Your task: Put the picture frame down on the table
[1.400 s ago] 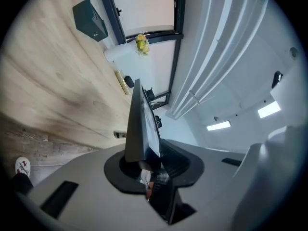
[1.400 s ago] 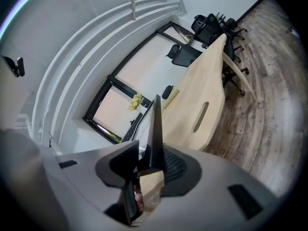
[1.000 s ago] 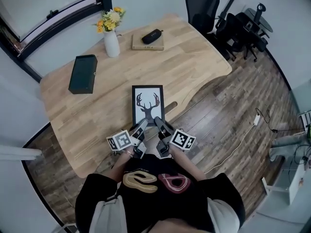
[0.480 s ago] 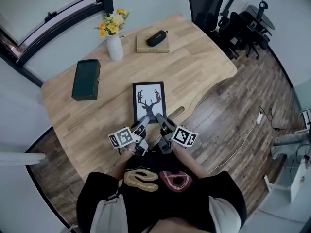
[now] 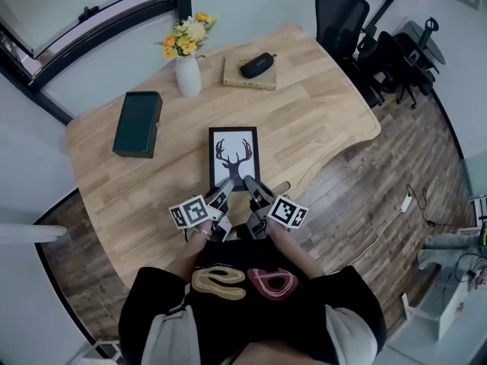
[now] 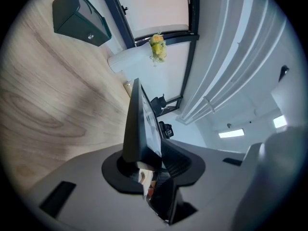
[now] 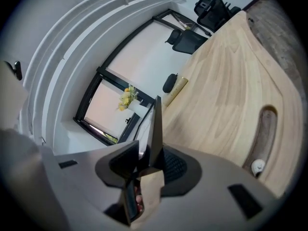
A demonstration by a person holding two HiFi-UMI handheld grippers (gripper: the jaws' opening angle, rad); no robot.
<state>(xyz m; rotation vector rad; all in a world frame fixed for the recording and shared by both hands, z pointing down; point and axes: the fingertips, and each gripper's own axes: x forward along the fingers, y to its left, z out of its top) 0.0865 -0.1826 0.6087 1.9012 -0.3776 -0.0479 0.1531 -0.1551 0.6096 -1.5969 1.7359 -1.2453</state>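
Note:
A black picture frame (image 5: 233, 157) with a deer-antler print is held over the near part of the wooden table (image 5: 319, 97). My left gripper (image 5: 218, 198) is shut on its near left corner and my right gripper (image 5: 252, 191) is shut on its near right corner. In the left gripper view the picture frame (image 6: 137, 124) runs edge-on out of the jaws above the table (image 6: 43, 105). Seen from the right gripper view, the picture frame (image 7: 156, 131) also stands edge-on between the jaws. Whether it touches the table I cannot tell.
A dark green box (image 5: 138, 123) lies at the left of the table. A white vase with yellow flowers (image 5: 188, 71) stands at the back, beside a book with a black case (image 5: 252, 69). Black office chairs (image 5: 342, 17) stand beyond the far right edge.
The frame and both grippers have moved a little further from me over the table. Both grippers keep their hold on it.

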